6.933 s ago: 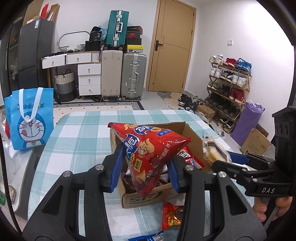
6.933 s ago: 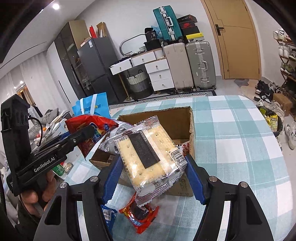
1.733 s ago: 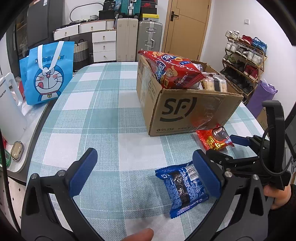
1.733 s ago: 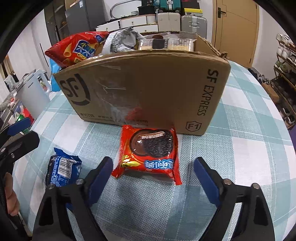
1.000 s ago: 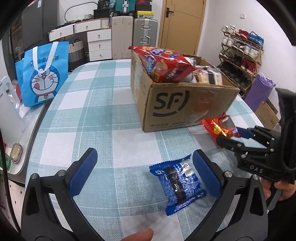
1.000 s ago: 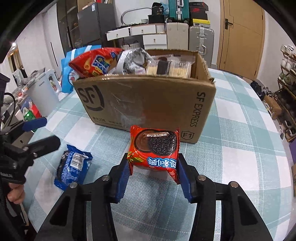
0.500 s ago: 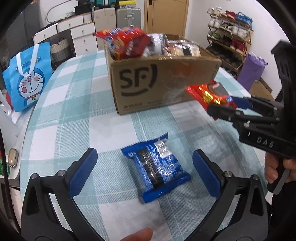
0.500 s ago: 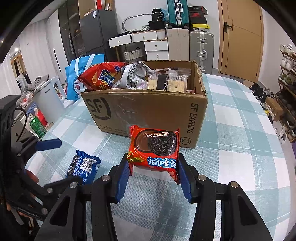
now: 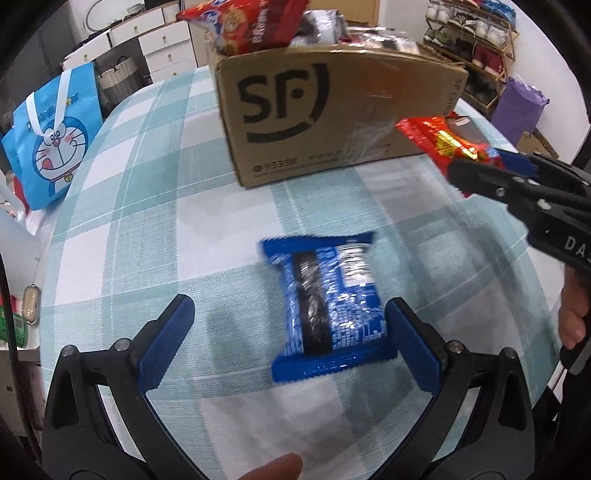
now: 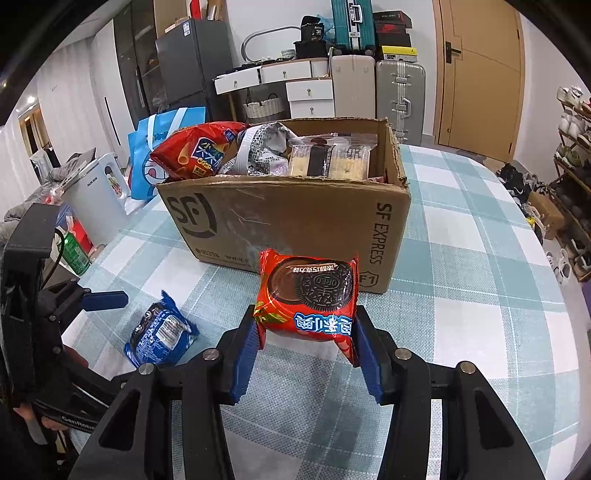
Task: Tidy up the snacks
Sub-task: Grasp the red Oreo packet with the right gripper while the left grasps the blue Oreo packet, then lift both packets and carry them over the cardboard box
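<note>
Left wrist view: left gripper [image 9: 288,347] wide open, hovering low over the checked tabletop [image 9: 147,206]. Blue pack [image 9: 327,302] flat on the cloth between the blue pads, close to the right one, too blurred to tell contact; clear gap to the left one. Nothing gripped. Box [image 9: 332,110] beyond the pack, upright, SF logo facing, red bag [image 9: 251,22] sticking out of its top. Right gripper [image 9: 517,177] reaching in from the right edge, red pack [image 9: 443,136] pinched at its tip, in front of the box's right corner. Blue cartoon bag [image 9: 51,133] at the far left edge.

Right wrist view: right gripper [image 10: 304,339] closed on the red pack [image 10: 308,291], pads pressing both side edges, pack held up off the cloth, just in front of the box [image 10: 288,218]. Box packed: red bag [image 10: 195,151] at left, cracker pack [image 10: 328,158] at right. Blue pack [image 10: 160,336] lying on the tabletop [image 10: 480,258] to the lower left, beside the left gripper [image 10: 107,295].
</note>
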Tool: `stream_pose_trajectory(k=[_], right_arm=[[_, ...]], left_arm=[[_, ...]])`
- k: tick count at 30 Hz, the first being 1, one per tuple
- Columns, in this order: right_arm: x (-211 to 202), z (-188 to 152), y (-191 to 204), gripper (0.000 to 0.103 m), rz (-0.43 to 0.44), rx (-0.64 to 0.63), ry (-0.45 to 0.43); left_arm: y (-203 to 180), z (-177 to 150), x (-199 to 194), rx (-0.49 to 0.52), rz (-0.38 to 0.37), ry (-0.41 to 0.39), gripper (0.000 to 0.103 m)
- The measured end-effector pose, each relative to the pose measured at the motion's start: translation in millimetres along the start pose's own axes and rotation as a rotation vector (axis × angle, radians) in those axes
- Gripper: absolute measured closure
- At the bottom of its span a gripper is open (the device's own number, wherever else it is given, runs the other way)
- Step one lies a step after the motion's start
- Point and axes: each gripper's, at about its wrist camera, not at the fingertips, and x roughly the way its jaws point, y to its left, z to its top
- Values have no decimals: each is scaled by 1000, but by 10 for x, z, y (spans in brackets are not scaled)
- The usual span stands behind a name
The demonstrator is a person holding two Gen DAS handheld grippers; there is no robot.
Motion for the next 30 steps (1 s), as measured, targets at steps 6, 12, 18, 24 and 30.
stream_pose_trajectory(k=[6,12,18,24,30], right_arm=[[5,-4,-5,53,2,-2,-1],[14,-10,1,53,1,-2,2],[8,-14,4,53,3,-4,-3],[-1,-12,4,53,5,-4,-8],[-33,1,1,53,9,-1,-21]], left_arm=[[137,6,56,-13,-4,28,0],[48,-11,12,41,-20,14,14],[-39,-34,-40,88,-51,-20,46],[-92,-44,-99,98,-60,-65,60],[2,1,-286,40,-82,-168,61]])
